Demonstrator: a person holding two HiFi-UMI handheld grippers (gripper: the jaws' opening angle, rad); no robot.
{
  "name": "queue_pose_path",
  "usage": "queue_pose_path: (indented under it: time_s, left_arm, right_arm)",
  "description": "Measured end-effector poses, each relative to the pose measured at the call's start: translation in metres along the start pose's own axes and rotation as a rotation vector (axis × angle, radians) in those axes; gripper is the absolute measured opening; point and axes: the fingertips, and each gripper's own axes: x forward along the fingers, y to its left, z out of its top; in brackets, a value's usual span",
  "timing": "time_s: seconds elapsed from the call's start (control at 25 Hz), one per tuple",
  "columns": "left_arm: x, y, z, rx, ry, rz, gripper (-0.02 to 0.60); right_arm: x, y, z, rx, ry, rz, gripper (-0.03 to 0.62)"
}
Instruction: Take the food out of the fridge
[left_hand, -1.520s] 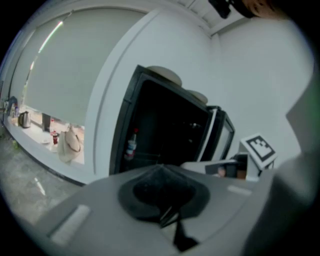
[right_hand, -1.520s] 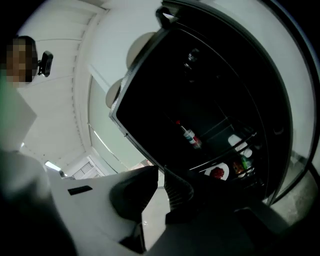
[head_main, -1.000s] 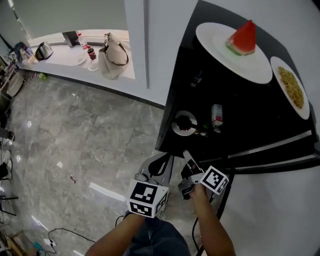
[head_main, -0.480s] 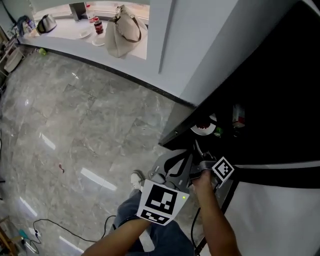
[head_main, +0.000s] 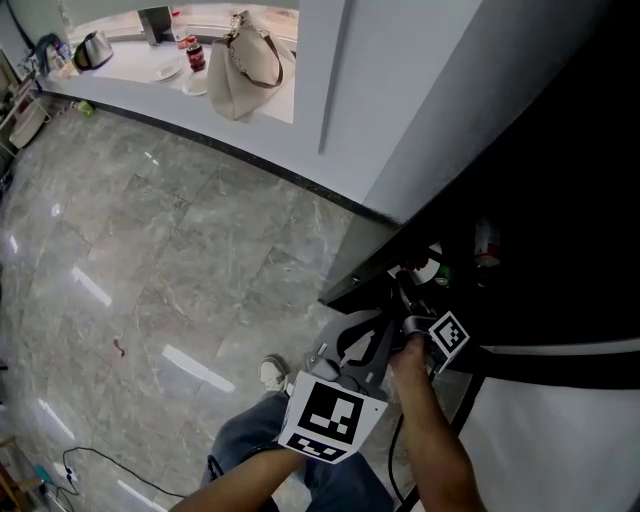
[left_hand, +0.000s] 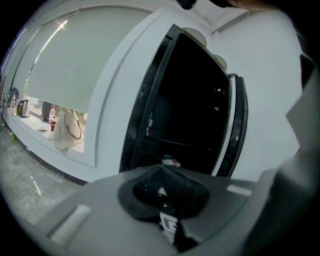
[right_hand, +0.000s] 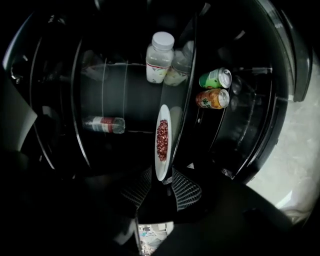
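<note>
I am reaching my right gripper (right_hand: 161, 184) into the open black fridge (left_hand: 141, 107). Its jaws have just been opening and are now standing wide. The near rim of a round white plate (right_hand: 159, 170) is lying between the ribbed pads (right_hand: 186, 191), and neither pad is pressing on it. The plate is resting inside the fridge and is carrying a small heap of dark-red food (right_hand: 162, 137); I cannot tell whether it is beans or berries.

Further in, past the plate, a translucent bottle with a white screw cap (right_hand: 160, 57) is holding something pale. To one side of the plate, a green drink can (right_hand: 216, 78) and an orange drink can (right_hand: 212, 98) are sitting right beside each other in the same compartment. On the plate's other side, a clear bottle with a red label (right_hand: 102, 124) is showing dimly behind the shelf bars.

I am holding my left gripper (left_hand: 165, 192) outside the fridge, facing its dark opening. Its grey jaws are meeting along a thin seam, with nothing between them.
</note>
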Motion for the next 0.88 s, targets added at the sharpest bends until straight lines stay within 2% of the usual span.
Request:
queue_pose_path:
  time_s: [0.16,0.32,0.48,0.64,0.88]
  left_arm:
    - [0.005,-0.001,-0.005,0.002,0.010,0.001,-0.014]
    - [0.002,-0.002,-0.006,-0.028,0.012,0.002,-0.014]
    - [-0.001,-0.002,-0.011,-0.028,0.022,0.003,-0.014]
    - [-0.002,-0.001,-0.017,-0.026,0.041,0.005,-0.014]
    - [-0.003,-0.005,-0.015,-0.024,0.043,0.000,-0.014]
  right_arm:
    - [0.008,-0.006,0.009,0.026,-0.014,-0.015,0.097]
    - [0.001,-0.008,0.011,0.030,-0.023,-0.029,0.031]
    - [0.004,-0.011,0.011,0.091,-0.021,-0.019,0.020]
    - [0.008,-0.011,0.011,0.140,-0.019,0.004,0.015]
    - [0.000,-0.002,0.008,0.144,0.011,0.061,0.009]
